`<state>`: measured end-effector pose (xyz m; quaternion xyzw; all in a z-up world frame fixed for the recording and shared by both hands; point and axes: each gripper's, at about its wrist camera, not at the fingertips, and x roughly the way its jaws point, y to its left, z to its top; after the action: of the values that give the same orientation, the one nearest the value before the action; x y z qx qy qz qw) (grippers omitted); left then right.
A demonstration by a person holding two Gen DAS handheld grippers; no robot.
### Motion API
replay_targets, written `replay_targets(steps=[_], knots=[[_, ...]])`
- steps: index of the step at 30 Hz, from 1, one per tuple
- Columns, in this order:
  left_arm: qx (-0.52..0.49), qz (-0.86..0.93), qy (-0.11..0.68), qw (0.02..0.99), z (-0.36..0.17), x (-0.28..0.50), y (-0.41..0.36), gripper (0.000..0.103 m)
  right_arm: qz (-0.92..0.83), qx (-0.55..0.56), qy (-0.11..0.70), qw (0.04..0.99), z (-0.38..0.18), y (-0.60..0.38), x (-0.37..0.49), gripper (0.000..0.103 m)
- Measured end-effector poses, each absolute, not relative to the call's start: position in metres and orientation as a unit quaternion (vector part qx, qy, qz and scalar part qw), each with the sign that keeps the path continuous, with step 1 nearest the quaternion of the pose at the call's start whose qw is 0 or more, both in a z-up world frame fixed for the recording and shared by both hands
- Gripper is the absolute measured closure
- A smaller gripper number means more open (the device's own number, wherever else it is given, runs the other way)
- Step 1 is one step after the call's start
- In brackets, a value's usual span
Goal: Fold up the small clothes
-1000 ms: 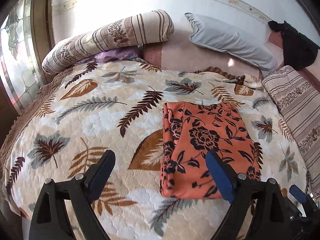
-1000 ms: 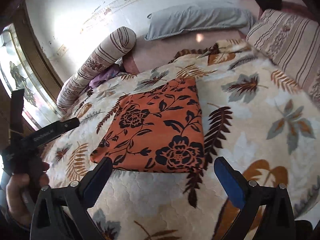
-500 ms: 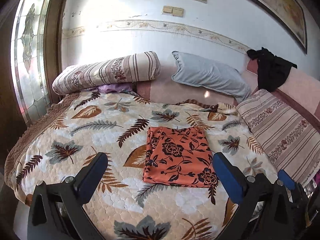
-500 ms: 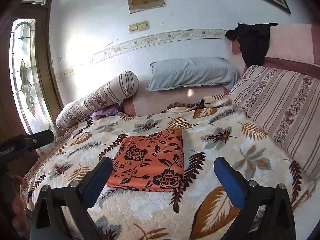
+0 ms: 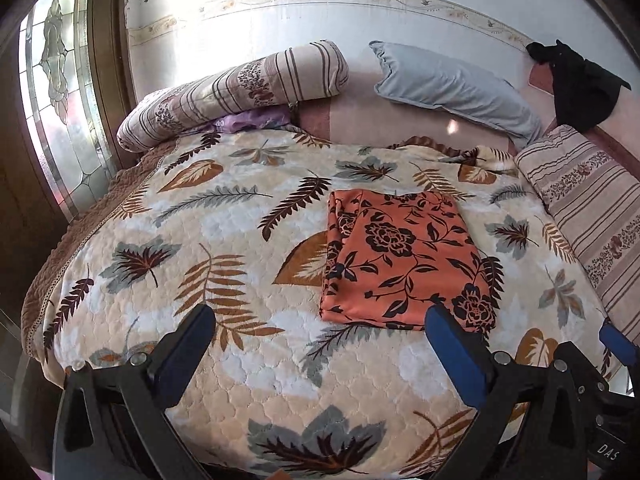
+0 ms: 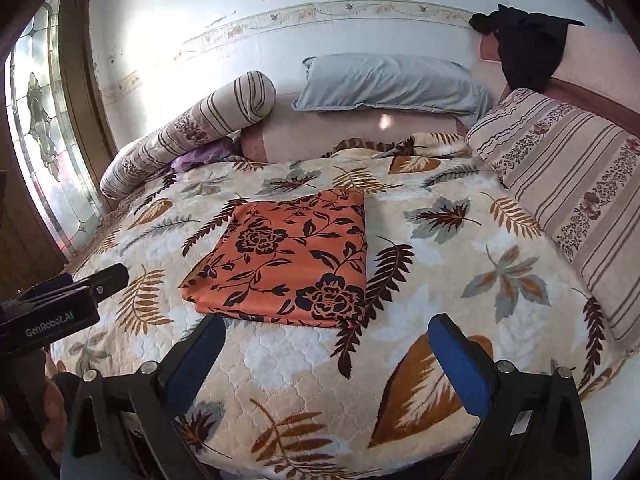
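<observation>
Orange floral cloth (image 5: 400, 264) is lying folded into a flat rectangle on the leaf-patterned bedspread (image 5: 192, 248), right of the bed's middle, its edges squared and nothing touching it. Open quilt is being left on all its sides, widest to the left. Far off, a striped bolster (image 5: 240, 88) and a grey pillow (image 5: 452, 84) are lying by the wall. The left gripper (image 5: 316, 344) and right gripper (image 6: 326, 354) are being held wide open and empty near the cloth's near edge.
</observation>
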<state>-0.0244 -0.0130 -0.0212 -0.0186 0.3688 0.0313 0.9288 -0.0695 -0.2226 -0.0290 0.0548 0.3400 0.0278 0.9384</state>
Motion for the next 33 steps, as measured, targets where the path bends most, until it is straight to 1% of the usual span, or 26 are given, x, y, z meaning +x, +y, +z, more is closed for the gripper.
replay_targets(steps=[9,23,33], knots=[[-0.033,0.035,0.367,0.929,-0.022,-0.017,-0.005,0.000,0.033,0.037,0.355,0.934,-0.030,-0.211,-0.052,0.001],[-0.012,0.016,0.377,0.926,-0.026,-0.004,-0.011,0.000,0.016,0.031,0.387,0.921,-0.042,-0.208,-0.023,0.001],[-0.017,0.007,0.385,0.923,-0.029,0.007,-0.014,0.000,0.016,0.021,0.387,0.922,-0.040,-0.202,-0.013,0.001]])
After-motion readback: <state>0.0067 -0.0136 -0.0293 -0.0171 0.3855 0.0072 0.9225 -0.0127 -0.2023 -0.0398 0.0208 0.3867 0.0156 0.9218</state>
